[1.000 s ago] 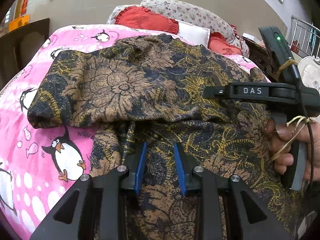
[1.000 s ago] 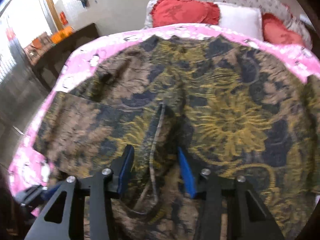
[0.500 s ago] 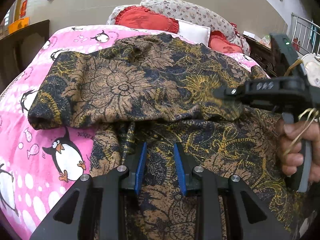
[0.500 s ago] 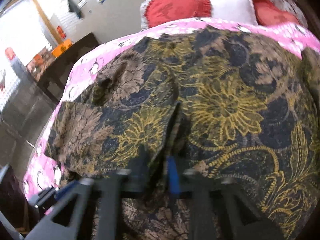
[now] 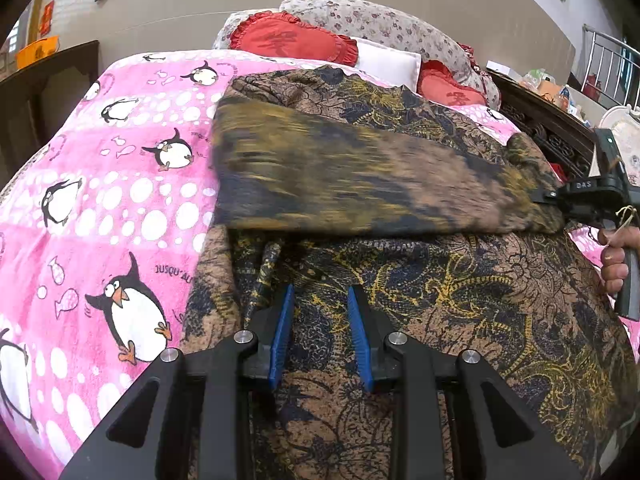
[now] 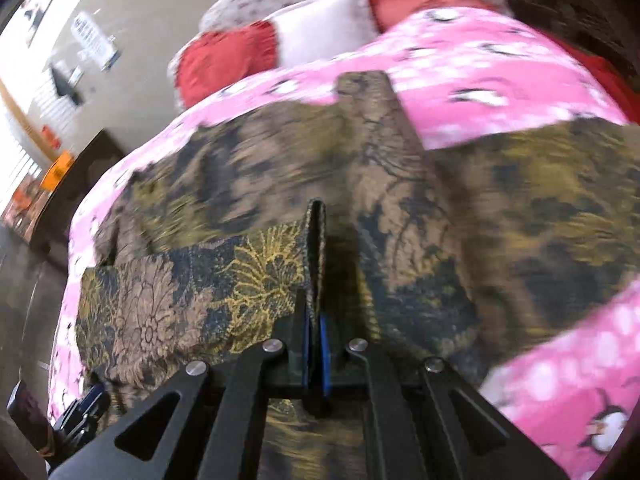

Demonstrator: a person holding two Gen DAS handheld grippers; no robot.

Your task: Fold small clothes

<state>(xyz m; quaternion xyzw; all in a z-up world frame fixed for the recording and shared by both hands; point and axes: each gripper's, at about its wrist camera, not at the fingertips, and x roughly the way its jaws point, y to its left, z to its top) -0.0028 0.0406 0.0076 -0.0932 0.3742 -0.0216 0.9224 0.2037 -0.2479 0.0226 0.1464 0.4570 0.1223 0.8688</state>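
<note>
Garment (image 5: 460, 300), brown batik with gold and navy flowers, spread over pink penguin blanket (image 5: 100, 200) and lying under and ahead of left gripper (image 5: 320, 320). Blue pads a narrow gap apart, cloth beneath them; cannot tell from this view whether any fold is pinched. At about 1 o'clock, a blurred flap of the same cloth stretched with its long axis from 9 to 3 o'clock, its 3 o'clock end caught in right gripper (image 5: 548, 200), held by a hand (image 5: 614, 264). Red cushions (image 5: 292, 38) and white pillow (image 5: 386, 62) at 12 o'clock. From right wrist: right gripper (image 6: 316, 340) clamped tight on an upright fold of garment (image 6: 256, 280), edge running toward 12 o'clock between pads. Rest of cloth trailing toward 9 o'clock and lying blurred toward 3 o'clock on pink penguin blanket (image 6: 500, 80). No containers anywhere.
</note>
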